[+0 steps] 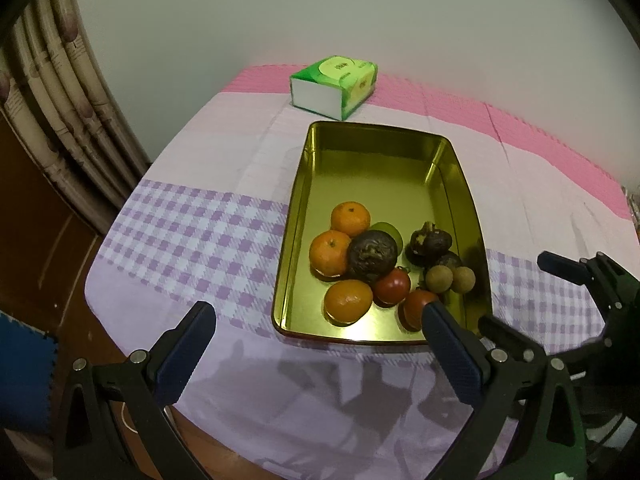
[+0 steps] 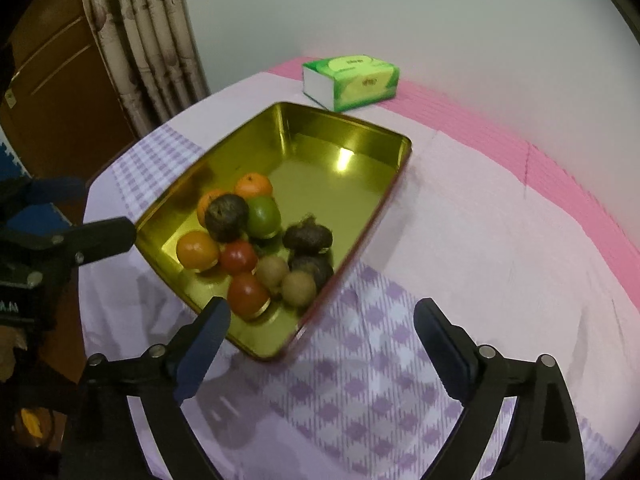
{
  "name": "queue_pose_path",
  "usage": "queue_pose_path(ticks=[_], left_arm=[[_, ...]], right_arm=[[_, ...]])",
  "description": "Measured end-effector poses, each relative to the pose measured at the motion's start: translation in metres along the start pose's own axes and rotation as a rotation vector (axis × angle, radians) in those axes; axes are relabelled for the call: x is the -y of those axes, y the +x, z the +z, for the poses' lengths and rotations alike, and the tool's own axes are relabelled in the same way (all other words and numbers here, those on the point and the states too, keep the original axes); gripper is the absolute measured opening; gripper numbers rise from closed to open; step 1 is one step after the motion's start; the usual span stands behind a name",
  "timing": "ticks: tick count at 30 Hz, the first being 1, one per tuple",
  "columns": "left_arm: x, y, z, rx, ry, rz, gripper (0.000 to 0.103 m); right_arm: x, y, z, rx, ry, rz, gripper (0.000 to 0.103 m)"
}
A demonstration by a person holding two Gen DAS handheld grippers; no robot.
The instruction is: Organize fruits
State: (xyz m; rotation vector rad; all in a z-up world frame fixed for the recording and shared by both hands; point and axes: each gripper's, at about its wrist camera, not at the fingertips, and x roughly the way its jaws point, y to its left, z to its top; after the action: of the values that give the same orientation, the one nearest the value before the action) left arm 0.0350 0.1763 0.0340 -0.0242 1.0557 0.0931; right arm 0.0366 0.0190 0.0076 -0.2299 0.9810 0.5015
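A gold-coloured metal tray (image 1: 360,152) sat on the worktop (image 1: 224,152), which was covered by a cloth of pale lilac with purple checks and a pink band at the far side. All the fruit lay bunched at the near end of the tray, the far half bare. Three oranges (image 1: 350,218) sat on the left of the pile, two at the back touching each other and one in front. A dark brown round fruit (image 1: 372,255) rested against them, with a green fruit (image 2: 263,214) just behind it. Two red tomatoes (image 1: 393,285) lay at the front, two dark mangosteens (image 1: 432,240) on the right, and two small tan round fruits (image 1: 439,278) side by side near the right wall.

The left hand-held gripper (image 1: 316,322) hung over the tray's near edge, its jaws wide apart with nothing between them. The right hand-held gripper (image 2: 322,322) stood over the tray's near corner, its jaws also spread wide and empty, touching no fruit.

A green tissue pack (image 1: 334,85) lay beyond the tray near the wall, and a patterned curtain (image 1: 60,120) hung at the left
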Motion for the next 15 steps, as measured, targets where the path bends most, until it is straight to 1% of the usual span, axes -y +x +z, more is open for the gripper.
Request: queue_pose_path(ticks=[2,15], left_arm=[[0.002,0.001,-0.001,-0.004,0.003,-0.003,0.102],[0.009,0.004,-0.003,-0.010,0.015,0.008,0.102]], right_arm=[[-0.002,0.000,-0.004,-0.009,-0.003,0.002,0.096],[-0.007,0.002,-0.015,-0.035,-0.018,-0.010,0.099]])
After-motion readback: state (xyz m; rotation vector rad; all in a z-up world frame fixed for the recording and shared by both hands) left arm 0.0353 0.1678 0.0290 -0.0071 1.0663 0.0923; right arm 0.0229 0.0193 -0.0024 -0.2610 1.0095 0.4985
